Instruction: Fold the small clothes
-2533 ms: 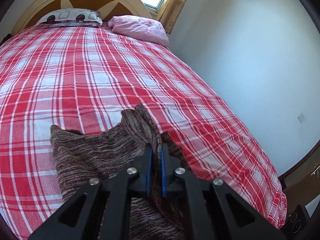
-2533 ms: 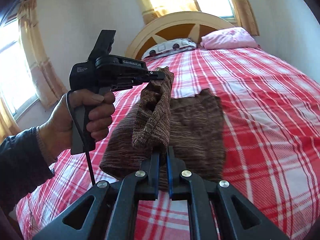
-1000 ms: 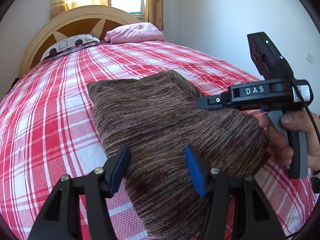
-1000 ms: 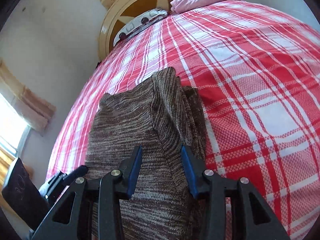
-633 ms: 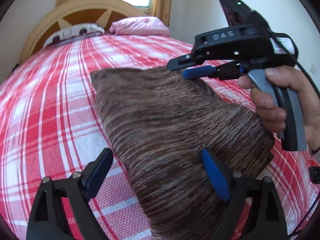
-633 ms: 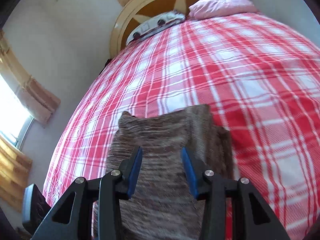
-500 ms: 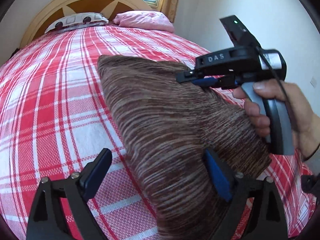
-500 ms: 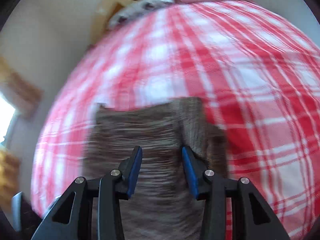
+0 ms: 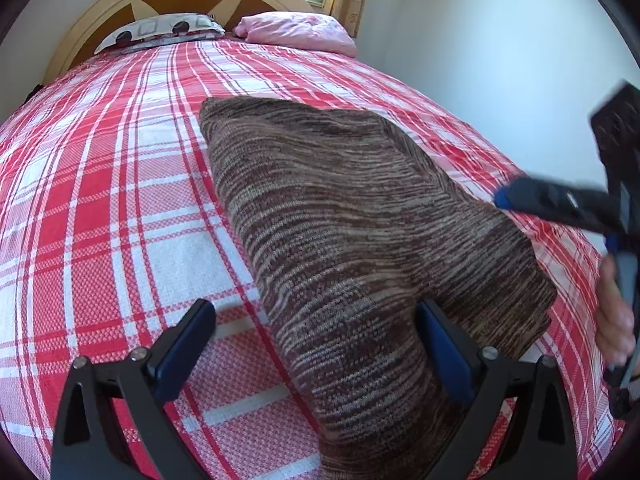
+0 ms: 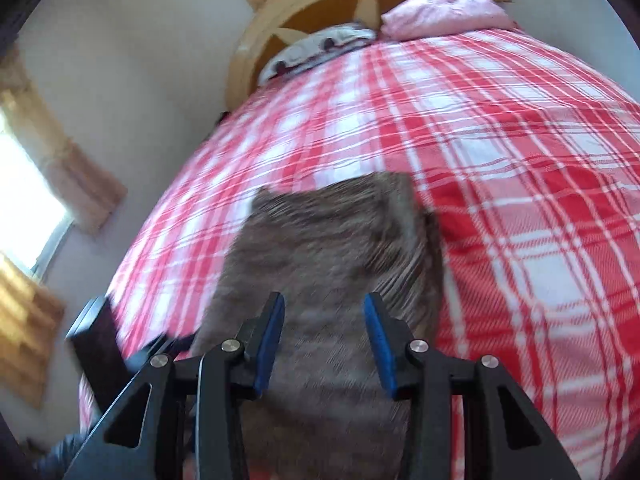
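A: Where do we stand with the brown knit (image 9: 360, 240)?

B: We judge the fold mostly made. It lies doubled on the checked bedspread (image 9: 100, 200), near the foot of the bed, with a clean folded edge on its left side and a bulkier stacked edge on its right. Whether we want another fold to make it smaller, we can't say from here.

A: And our grippers?

B: Our left gripper (image 9: 316, 356) has its jaws opening, nearly as wide as they go. The near end of the knit sits between them, but the pads aren't pressing on it, though the right pad is just beside the cloth. Our right gripper (image 10: 324, 332) has its jaws partly apart over the knit (image 10: 332, 248) and holds nothing. That view is blurred, so we can't tell if it touches the cloth.

A: Room to move?

B: Plenty up the bed: bare spread runs to the pillows (image 9: 160, 32) and the pink bundle (image 9: 296, 32) at the headboard. On the right the spread drops off close to the wall (image 9: 500, 60), so we have less room there.
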Available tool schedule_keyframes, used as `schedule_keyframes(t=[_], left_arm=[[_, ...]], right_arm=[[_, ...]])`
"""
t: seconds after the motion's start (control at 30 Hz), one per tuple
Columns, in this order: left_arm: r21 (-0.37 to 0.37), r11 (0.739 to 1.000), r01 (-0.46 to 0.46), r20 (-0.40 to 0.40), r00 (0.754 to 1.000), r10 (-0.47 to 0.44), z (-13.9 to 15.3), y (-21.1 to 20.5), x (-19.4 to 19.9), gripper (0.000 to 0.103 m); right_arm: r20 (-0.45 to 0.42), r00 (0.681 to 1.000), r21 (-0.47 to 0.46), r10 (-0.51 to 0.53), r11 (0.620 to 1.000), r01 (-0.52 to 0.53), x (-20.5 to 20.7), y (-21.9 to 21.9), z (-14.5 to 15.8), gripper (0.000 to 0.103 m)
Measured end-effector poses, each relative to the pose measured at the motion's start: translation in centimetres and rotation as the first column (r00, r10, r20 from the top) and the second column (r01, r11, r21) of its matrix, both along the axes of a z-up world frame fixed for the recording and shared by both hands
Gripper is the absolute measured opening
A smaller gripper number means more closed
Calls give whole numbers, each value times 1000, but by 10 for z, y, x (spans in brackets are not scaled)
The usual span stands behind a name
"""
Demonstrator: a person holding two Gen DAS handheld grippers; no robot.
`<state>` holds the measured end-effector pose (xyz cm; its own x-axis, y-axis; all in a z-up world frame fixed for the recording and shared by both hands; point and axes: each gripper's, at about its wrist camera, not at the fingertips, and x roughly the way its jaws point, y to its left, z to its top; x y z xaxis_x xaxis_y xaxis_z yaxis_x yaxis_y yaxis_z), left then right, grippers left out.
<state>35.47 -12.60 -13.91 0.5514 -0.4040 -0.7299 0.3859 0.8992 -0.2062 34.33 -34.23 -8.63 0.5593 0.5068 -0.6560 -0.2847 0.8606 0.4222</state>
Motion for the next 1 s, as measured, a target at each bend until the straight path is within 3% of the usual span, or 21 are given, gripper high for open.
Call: schedule_keyframes(t=[0.1,0.2,0.4,0.6,0.7,0.87,1.0], left_arm=[[12,1000,-2,0,1000,2,-1,-1,0,103],[29,1000,-2,-1,1000,2,-2,-3,1,103],[76,997,10,-8,1000,-10,-4,-8,-8,103],[78,997,9,-5,1000,-8,-3,-6,-12,103],[53,999,-2,-4,1000,2,-2,-2,-12,103],[48,999,-1,-10,1000,2,-3,-2,-11,103],[50,999,-1,-12,1000,1,-3,-3,-11,103]], right_arm=[[-9,999,-58,35,998,-35,-29,6,-10,43],[-78,996,-105,41,993,-49,-42,5,-38,43],[-67,998,-29,-1,1000,-1,-57,-6,-51,43],[-55,998,-85,13,996,-18,-68,-1,-51,43],[-49,998,-79,34,996,-38,-62,-3,-34,43],[77,997,-13,-16,1000,17,-26,-18,6,43],[-12,1000,4,26,1000,-26,37,-3,-3,43]])
